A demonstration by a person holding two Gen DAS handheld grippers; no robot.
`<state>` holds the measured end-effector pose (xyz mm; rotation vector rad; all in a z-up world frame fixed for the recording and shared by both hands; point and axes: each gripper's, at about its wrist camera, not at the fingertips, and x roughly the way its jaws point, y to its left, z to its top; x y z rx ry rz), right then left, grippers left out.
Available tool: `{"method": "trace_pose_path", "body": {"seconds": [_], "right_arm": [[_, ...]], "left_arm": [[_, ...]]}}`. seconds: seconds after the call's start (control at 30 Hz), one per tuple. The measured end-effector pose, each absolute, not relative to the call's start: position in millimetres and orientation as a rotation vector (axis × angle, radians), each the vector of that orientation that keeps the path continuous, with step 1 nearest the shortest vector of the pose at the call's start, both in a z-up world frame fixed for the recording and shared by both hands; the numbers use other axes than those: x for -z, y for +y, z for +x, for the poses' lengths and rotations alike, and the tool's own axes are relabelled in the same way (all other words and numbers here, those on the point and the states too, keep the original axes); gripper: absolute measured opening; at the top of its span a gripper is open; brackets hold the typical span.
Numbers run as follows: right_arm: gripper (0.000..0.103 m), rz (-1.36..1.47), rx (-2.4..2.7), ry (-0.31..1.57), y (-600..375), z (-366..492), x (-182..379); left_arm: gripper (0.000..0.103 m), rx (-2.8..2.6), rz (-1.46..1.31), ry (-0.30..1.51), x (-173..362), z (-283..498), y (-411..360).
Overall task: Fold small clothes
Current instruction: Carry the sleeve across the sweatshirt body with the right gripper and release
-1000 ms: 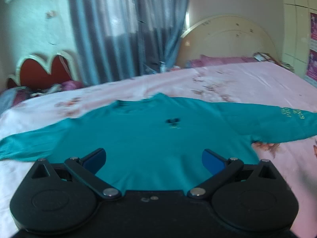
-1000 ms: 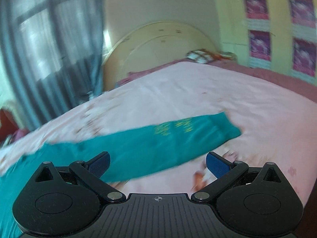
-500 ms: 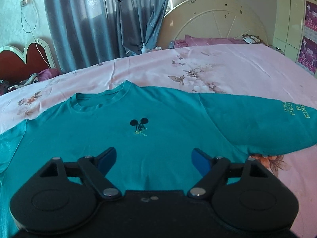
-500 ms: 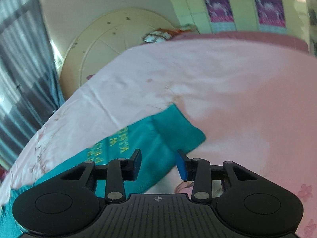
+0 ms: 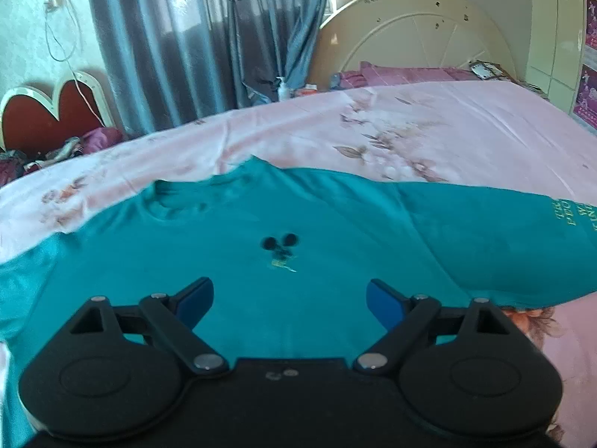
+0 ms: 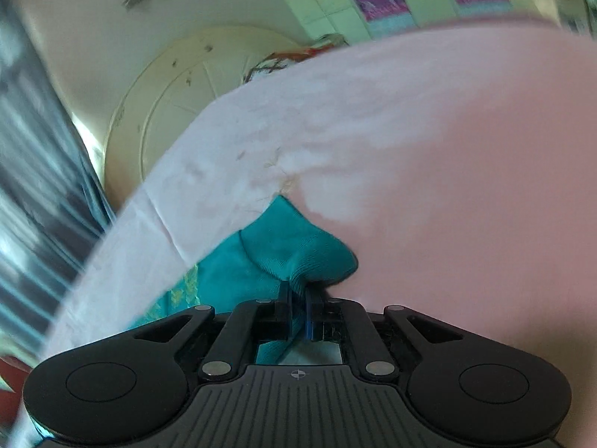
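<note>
- The right gripper (image 6: pixel 297 300) was clamped on the teal shirt's (image 5: pixel 298 231) sleeve cuff (image 6: pixel 298 239); open pink bedsheet (image 6: pixel 466 156) lay ahead.
- The left gripper (image 5: pixel 289 298), fingers apart, hovered over the shirt, spread flat, mouse emblem (image 5: pixel 280 246) straight ahead.

- Teal long-sleeved cotton shirt (image 5: pixel 231 261): small black mouse-head motif on the chest, pale yellow lettering on the sleeve.
- Pale pink bedsheet (image 5: pixel 466 127): faded brown floral print.
- Grey-blue curtains (image 5: pixel 194 44).
- Black hand-held gripper (image 5: pixel 289 298): blue pads.

Matt teal knit-cloth shirt (image 5: pixel 335 224), smooth pink cotton-like bedsheet (image 5: pixel 466 119), matt black plastic claw (image 6: pixel 298 300)
</note>
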<state>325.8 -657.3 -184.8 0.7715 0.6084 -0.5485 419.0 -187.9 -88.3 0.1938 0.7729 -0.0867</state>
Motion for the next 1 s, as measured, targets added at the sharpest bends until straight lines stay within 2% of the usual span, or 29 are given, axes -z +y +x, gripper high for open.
{"method": "trace_pose_path", "body": {"seconds": [0.13, 0.23, 0.3, 0.37, 0.57, 0.77, 1.0], "right_arm": [[0.005, 0.641, 0.522, 0.617, -638, 336, 160], [0.005, 0.57, 0.457, 0.592, -611, 339, 139], [0.005, 0.521, 0.394, 0.581, -585, 343, 126], [0.005, 0.511, 0.323, 0.584, -557, 348, 113], [0.005, 0.503, 0.14, 0.638, -463, 364, 89], [0.005, 0.396, -0.027, 0.66, -328, 397, 87], [0.005, 0.29, -0.143, 0.707, -201, 425, 111]], "left_arm": [[0.089, 0.059, 0.169, 0.773, 85, 418, -159], [0.093, 0.023, 0.136, 0.763, 86, 414, -134], [0.091, 0.015, 0.114, 0.784, 87, 414, -116], [0.085, 0.028, 0.106, 0.805, 90, 416, -102], [0.084, 0.102, 0.091, 0.801, 101, 420, -64], [0.084, 0.209, 0.056, 0.816, 105, 429, -19], [0.084, 0.259, 0.029, 0.822, 104, 435, 39]]}}
